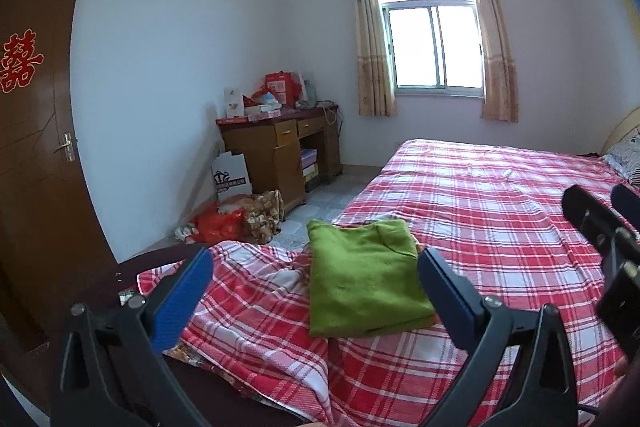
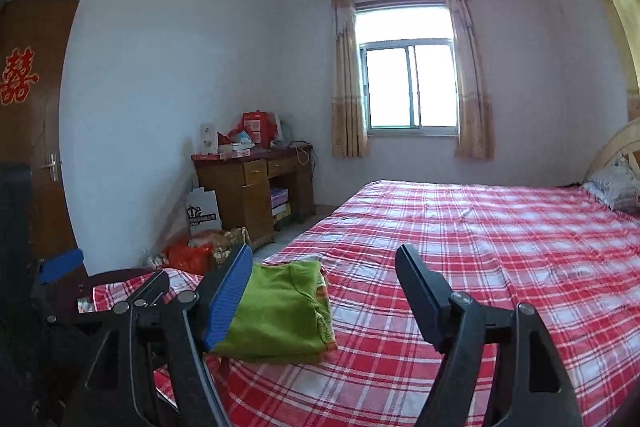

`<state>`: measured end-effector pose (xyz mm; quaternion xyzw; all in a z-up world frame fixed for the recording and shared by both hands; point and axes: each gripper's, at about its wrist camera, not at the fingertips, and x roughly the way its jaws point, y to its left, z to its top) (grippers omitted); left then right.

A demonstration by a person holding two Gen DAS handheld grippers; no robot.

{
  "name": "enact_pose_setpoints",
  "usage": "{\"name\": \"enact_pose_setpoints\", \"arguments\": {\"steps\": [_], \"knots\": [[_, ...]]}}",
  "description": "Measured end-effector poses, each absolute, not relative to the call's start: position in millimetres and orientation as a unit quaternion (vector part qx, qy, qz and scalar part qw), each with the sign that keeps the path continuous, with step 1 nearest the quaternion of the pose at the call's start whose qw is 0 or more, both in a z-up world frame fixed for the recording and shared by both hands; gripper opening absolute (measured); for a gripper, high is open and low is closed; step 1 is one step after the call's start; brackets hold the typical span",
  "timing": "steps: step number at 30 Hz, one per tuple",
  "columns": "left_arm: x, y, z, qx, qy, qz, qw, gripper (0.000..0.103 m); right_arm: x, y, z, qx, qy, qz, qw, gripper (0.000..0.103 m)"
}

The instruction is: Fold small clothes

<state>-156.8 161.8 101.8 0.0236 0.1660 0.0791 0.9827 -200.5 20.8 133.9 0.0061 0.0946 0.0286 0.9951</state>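
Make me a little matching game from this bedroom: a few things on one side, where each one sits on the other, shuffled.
Things:
1. green garment
2. desk
3. curtains
4. red paper sign

Places:
A. on the brown door
B. either side of the window
C. folded on the checked bedspread
D. against the wall in the far corner

Pairs: 1-C, 2-D, 3-B, 4-A

One folded green garment (image 1: 362, 283), one bed (image 1: 500, 211), one desk (image 1: 280, 155), one window (image 1: 434, 45), two curtains (image 1: 372, 39).
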Motion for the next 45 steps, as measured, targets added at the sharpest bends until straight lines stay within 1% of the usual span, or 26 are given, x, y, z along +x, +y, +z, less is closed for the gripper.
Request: {"name": "enact_pose_setpoints", "arguments": {"steps": [45], "knots": [[-146.6, 156.6, 90.2, 0.031, 0.197, 0.078, 0.977, 0.103, -195.4, 10.0, 123.7, 0.027, 0.119, 0.027, 0.992, 0.075]]}}
